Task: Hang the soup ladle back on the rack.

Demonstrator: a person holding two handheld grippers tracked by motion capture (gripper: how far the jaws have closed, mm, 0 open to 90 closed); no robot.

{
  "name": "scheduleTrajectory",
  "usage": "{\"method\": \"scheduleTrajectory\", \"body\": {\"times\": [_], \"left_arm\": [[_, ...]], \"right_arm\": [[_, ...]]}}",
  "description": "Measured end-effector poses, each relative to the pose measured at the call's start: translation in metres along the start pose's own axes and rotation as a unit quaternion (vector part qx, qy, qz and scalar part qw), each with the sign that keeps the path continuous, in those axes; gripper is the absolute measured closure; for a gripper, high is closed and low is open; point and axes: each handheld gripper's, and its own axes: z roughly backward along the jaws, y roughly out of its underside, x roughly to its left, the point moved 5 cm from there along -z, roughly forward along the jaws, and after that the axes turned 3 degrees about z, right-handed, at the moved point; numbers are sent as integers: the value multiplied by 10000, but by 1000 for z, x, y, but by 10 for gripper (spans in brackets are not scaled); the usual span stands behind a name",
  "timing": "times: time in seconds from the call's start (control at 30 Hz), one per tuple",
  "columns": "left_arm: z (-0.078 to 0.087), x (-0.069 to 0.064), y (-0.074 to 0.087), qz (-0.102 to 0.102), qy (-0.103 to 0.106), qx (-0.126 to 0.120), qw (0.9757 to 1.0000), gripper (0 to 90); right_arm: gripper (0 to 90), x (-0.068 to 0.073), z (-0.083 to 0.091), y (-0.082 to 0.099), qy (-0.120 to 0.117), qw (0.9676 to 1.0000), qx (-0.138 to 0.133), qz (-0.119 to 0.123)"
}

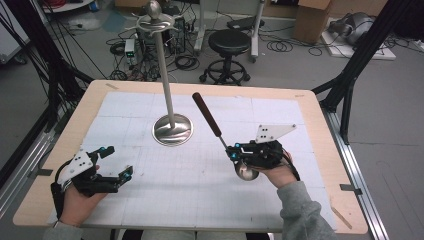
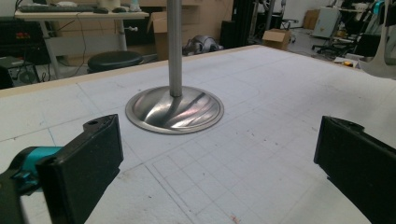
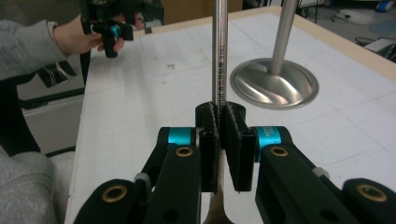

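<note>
right hand-held gripper (image 1: 234,151): clamped on ladle (image 1: 220,135) stem — bowl hangs below, handle aims toward stand (image 1: 172,129), likely for hanging
left hand-held gripper (image 1: 118,164): open, idle over counter (image 1: 200,210)

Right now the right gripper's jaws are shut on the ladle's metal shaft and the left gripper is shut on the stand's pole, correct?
Not quite. The left gripper is open and holds nothing; the left gripper view shows its jaws wide apart, short of the stand. The rest holds: the right gripper is shut on the ladle by its metal shaft.

lab: floor cables (image 1: 185,60), stool (image 1: 228,42), boxes (image 1: 312,20)
</note>
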Motion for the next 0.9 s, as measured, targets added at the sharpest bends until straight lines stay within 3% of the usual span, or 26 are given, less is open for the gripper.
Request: {"method": "scheduleTrajectory", "body": {"times": [0.47,0.7,0.9], "left_arm": [[0,0,0,11,7,3,10000,18],[0,0,0,19,13,-6,10000,17],[0,0,0,27,11,-6,10000,18]], "right_arm": [[848,-17,6,-27,580,9952,-784,-100],[848,-22,4,-39,857,9923,-888,-51],[848,-26,2,-47,897,9910,-989,-112]]}}
